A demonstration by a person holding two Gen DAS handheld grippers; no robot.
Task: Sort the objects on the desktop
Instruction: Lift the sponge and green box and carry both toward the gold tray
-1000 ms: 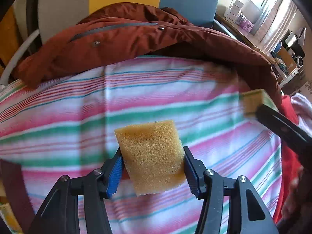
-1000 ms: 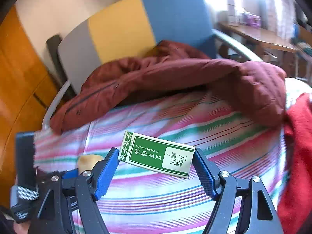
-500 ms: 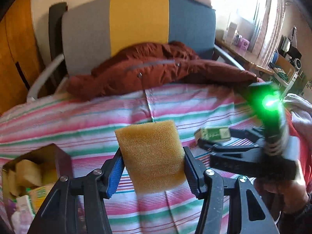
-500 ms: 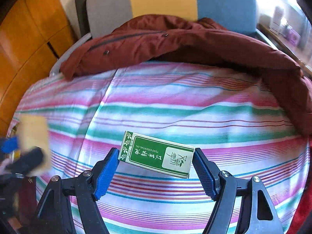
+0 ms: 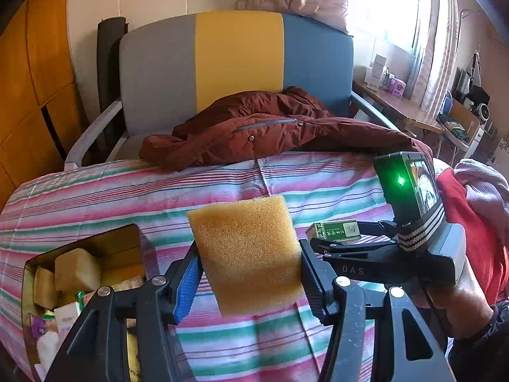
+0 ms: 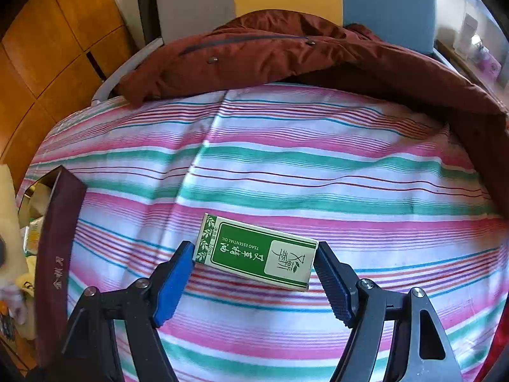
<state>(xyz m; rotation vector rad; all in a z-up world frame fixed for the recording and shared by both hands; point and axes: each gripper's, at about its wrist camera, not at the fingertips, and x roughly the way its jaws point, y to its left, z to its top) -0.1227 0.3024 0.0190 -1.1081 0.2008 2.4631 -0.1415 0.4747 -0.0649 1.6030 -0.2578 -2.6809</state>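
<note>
— What took up most of the scene?

— A striped cloth (image 6: 286,159) covered the whole work surface. Along its far edge lay a rust-red jacket (image 6: 286,54), draped over from a grey, yellow and blue chair (image 5: 238,60) behind it.

— And the container?

— A dark box (image 5: 82,245) sat at the left side of the cloth, open, with sponges and small packets piled inside.

— What were the grippers doing?

— The left gripper (image 5: 251,273) was clamped on a yellow sponge (image 5: 248,254), both pads pressed against its sides, holding it in the air above the cloth, just right of the box. The right gripper (image 6: 254,273) pinched a green essential-oil carton (image 6: 257,254) by its two short ends, held clear over the middle of the cloth.

— How did the two stand to each other?

— Seen from the left wrist, the right gripper reached in from the right, a hand (image 5: 455,299) around its grip, its carton just beside the sponge.
</note>
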